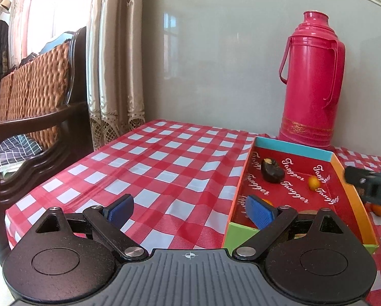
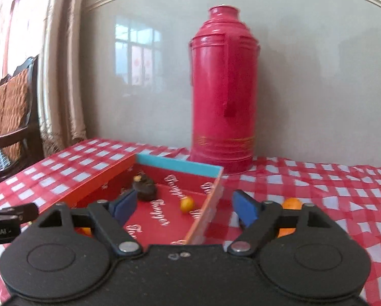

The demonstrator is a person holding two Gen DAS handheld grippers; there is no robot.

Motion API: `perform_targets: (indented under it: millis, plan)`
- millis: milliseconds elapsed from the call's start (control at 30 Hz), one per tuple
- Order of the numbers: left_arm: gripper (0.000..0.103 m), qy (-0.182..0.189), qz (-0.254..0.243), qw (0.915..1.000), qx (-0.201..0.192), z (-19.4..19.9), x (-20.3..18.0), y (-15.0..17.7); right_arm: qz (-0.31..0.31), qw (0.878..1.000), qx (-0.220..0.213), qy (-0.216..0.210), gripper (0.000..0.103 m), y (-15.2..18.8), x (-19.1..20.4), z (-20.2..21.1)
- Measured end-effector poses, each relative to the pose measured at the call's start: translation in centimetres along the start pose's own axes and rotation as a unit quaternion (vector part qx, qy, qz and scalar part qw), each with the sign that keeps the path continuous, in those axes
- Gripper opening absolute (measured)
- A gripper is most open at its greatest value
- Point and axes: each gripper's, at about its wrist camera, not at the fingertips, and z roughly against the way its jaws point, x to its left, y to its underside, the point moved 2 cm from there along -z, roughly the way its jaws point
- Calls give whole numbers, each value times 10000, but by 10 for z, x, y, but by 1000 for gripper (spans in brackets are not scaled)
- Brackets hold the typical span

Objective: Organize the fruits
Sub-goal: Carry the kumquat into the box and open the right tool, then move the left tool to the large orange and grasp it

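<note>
Jaws of both grippers gape, nothing between them; the small orange fruit [image 2: 186,204] (inside the box [image 2: 177,164]) lies just ahead.

The right claw [image 2: 182,205] stands with its blue pads wide apart and nothing between them, straddling the orange right wall of the shallow red box [image 2: 165,164] on the checked tabletop [image 2: 330,188]. Inside the box lie a dark fruit [image 2: 144,187] near its far turquoise wall and a small orange fruit [image 2: 186,204] just beside the right wall. Another orange fruit [image 2: 291,203] lies on the tabletop outside, behind the right finger, and a red thermos [image 2: 223,89] stands upright near the tabletop's far edge.
</note>
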Motion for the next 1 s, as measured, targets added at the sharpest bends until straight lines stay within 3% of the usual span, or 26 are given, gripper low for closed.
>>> perform_targets:
  millis: [100, 367, 1000]
  plan:
    - [94, 44, 18, 10000, -21, 1, -2, -1, -200, 9996, 22, 176, 87, 1, -15, 2]
    - [94, 167, -73, 9998, -54, 4, -20, -2, -1036, 9927, 3, 611, 92, 0, -75, 15]
    - [96, 664, -351, 9970, -164, 22, -89, -4, -1348, 9800, -263, 1440, 96, 9, -160, 60]
